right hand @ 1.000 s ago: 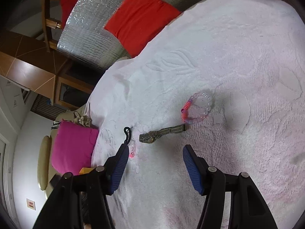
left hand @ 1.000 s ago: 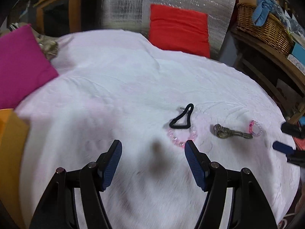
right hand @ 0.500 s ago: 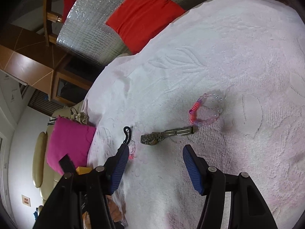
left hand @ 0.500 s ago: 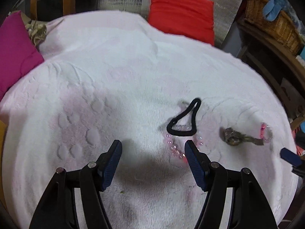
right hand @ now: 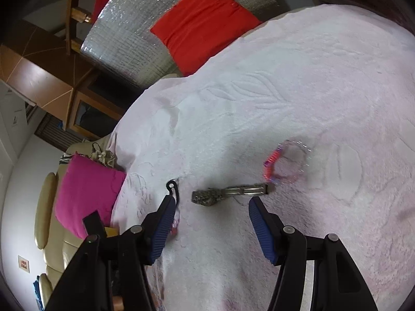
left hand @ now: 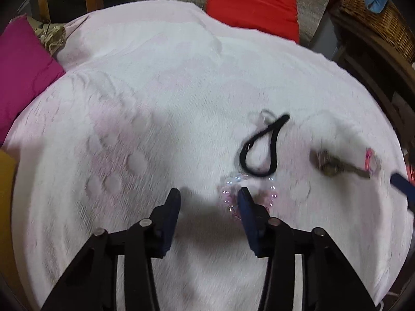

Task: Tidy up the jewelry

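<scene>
On the white bedspread (left hand: 155, 129) lie a black hair tie (left hand: 259, 150), a clear pink bead bracelet (left hand: 233, 194), a metal watch (left hand: 334, 165) and a pink-red bead bracelet (left hand: 369, 159). My left gripper (left hand: 210, 194) is open, low over the cloth, its right finger over the pink bead bracelet's left part. My right gripper (right hand: 212, 204) is open just short of the watch (right hand: 228, 193). The pink-red bracelet (right hand: 285, 163) lies beyond the watch. The hair tie (right hand: 173, 189) shows by the right gripper's left finger.
A red cushion (left hand: 254, 2) and silver foil sheet (right hand: 124, 31) stand at the far edge. A magenta cushion (left hand: 20, 70) lies at the left. A wicker basket (left hand: 376, 13) sits on a wooden shelf at the right. An orange object (left hand: 6, 178) is at the left edge.
My left gripper has moved forward and down to the pink bead bracelet, and its jaws have narrowed. My right gripper has come closer to the watch.
</scene>
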A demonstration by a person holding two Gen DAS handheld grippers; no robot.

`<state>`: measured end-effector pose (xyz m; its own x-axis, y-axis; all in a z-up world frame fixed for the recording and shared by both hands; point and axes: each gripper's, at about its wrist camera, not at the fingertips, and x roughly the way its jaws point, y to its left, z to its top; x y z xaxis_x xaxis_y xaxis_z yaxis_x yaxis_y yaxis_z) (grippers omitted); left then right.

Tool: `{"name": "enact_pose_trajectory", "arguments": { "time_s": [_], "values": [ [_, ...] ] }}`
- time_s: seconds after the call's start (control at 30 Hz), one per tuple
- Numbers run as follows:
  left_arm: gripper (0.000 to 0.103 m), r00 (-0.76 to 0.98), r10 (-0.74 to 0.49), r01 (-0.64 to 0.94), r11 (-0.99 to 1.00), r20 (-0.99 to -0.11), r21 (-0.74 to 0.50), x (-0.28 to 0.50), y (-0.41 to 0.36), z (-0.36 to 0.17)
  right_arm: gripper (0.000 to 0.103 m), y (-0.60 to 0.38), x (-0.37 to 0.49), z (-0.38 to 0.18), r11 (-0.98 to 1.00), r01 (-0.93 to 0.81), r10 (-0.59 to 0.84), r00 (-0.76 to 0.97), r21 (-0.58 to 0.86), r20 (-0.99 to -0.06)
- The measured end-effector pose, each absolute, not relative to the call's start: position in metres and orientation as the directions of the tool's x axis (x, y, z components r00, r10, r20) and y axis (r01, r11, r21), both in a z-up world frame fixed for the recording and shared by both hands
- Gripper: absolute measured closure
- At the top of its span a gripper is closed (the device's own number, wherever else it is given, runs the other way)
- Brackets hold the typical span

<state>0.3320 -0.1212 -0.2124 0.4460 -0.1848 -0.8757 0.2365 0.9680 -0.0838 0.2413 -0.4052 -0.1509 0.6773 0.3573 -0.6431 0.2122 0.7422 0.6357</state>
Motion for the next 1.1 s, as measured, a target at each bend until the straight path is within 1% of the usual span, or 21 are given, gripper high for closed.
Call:
{"name": "enact_pose_trajectory", "arguments": {
  "time_s": [0.1,0.13,0.2,0.3,0.47,0.6,0.67,0.77,0.8,0.87,0.93,0.97,1.03,1.1],
  "values": [
    [0.063,0.436,-0.151,0.26,0.965,-0.887,-0.036,0.32,-0.112,-0.211,0.04,-0.395,0.251,-0.148,0.761,0.179,0.371,0.669,0.624,-0.644],
    [0.067,0.435,-0.144,0.267,0.963,-0.889,-0.025,0.315,-0.108,-0.209,0.04,-0.392,0.254,-0.148,0.764,0.17,0.375,0.667,0.622,-0.643],
    [0.067,0.431,-0.167,0.282,0.958,-0.887,-0.043,0.307,-0.099,-0.207,0.04,-0.386,0.261,-0.148,0.776,0.15,0.381,0.662,0.612,-0.645],
    [0.067,0.421,-0.203,0.303,0.95,-0.884,-0.074,0.306,-0.092,-0.208,0.04,-0.377,0.276,-0.148,0.827,0.128,0.342,0.658,0.547,-0.671],
    [0.067,0.405,-0.238,0.323,0.941,-0.883,-0.105,0.311,-0.087,-0.21,0.04,-0.366,0.302,-0.158,0.864,0.068,0.36,0.607,0.498,-0.708],
    [0.067,0.404,-0.242,0.341,0.935,-0.882,-0.1,0.316,-0.087,-0.212,0.04,-0.365,0.317,-0.172,0.882,0.098,0.326,0.579,0.461,-0.747],
    [0.067,0.406,-0.245,0.349,0.932,-0.88,-0.099,0.316,-0.085,-0.212,0.04,-0.367,0.325,-0.187,0.883,0.13,0.33,0.515,0.452,-0.792],
    [0.068,0.404,-0.254,0.361,0.927,-0.879,-0.101,0.318,-0.086,-0.214,0.04,-0.365,0.324,-0.187,0.89,0.119,0.34,0.467,0.44,-0.816],
    [0.069,0.404,-0.256,0.364,0.926,-0.878,-0.102,0.318,-0.086,-0.214,0.04,-0.362,0.323,-0.186,0.894,0.109,0.351,0.431,0.434,-0.831],
    [0.076,0.399,-0.266,0.37,0.922,-0.877,-0.111,0.319,-0.085,-0.213,0.04,-0.355,0.318,-0.185,0.871,0.07,0.43,0.371,0.486,-0.823],
    [0.076,0.398,-0.267,0.376,0.92,-0.878,-0.11,0.318,-0.086,-0.212,0.04,-0.351,0.314,-0.183,0.836,0.04,0.502,0.343,0.547,-0.794],
    [0.076,0.399,-0.264,0.375,0.921,-0.878,-0.106,0.317,-0.087,-0.211,0.04,-0.351,0.312,-0.179,0.837,0.032,0.501,0.356,0.546,-0.789],
    [0.076,0.397,-0.263,0.371,0.922,-0.879,-0.108,0.318,-0.088,-0.211,0.04,-0.353,0.309,-0.171,0.866,0.042,0.439,0.412,0.498,-0.798],
    [0.076,0.395,-0.264,0.365,0.924,-0.88,-0.114,0.318,-0.087,-0.211,0.04,-0.353,0.31,-0.173,0.887,0.053,0.395,0.427,0.459,-0.814]
  ]
}}
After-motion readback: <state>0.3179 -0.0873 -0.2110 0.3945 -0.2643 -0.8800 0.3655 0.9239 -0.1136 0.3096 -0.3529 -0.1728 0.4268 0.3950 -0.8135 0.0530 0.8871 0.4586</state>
